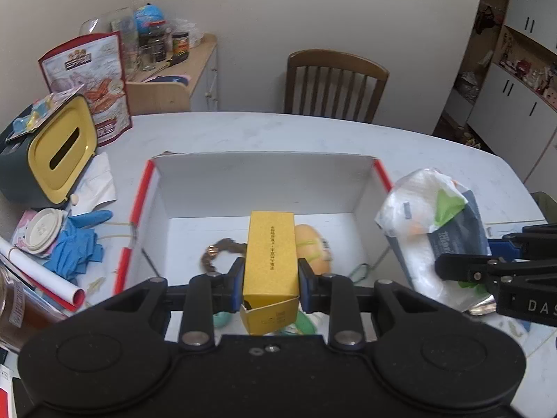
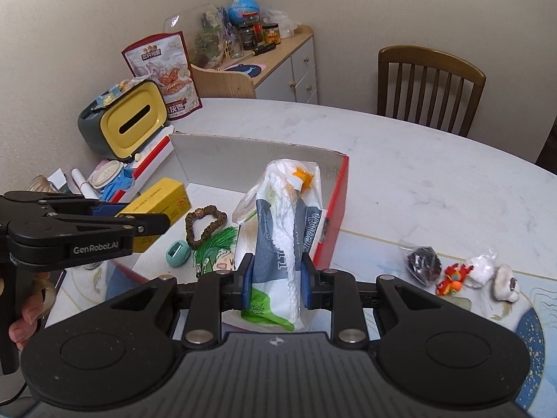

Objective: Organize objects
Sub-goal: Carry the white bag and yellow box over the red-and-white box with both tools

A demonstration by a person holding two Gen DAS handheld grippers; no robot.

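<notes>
Both grippers hang over the open white box [image 1: 264, 181] with red edges that sits on the pale table [image 1: 296, 132]. The left gripper [image 1: 269, 278] is clenched on a yellow carton [image 1: 269, 254], its blue pads pressed to the carton's two long sides, and holds it lengthwise above the floor of the box, with the opened end flap toward the camera. On the box floor under it lie a brown bead bracelet [image 2: 205, 224], a green tassel [image 2: 219, 240], a small teal egg-shaped thing [image 2: 178, 253] and something orange and rounded [image 1: 311, 247]. The right gripper [image 2: 275, 278] grasps a plastic bag [image 2: 283, 223] of white rolled paper and holds it upright above the right-hand part of the box, close to the red side wall. Outside the box on the right, well apart from it, a few small toys [image 2: 452, 275] lie on the table. To the left of the box lie blue gloves [image 1: 75, 247] and a yellow-fronted tissue holder [image 1: 59, 149]
</notes>
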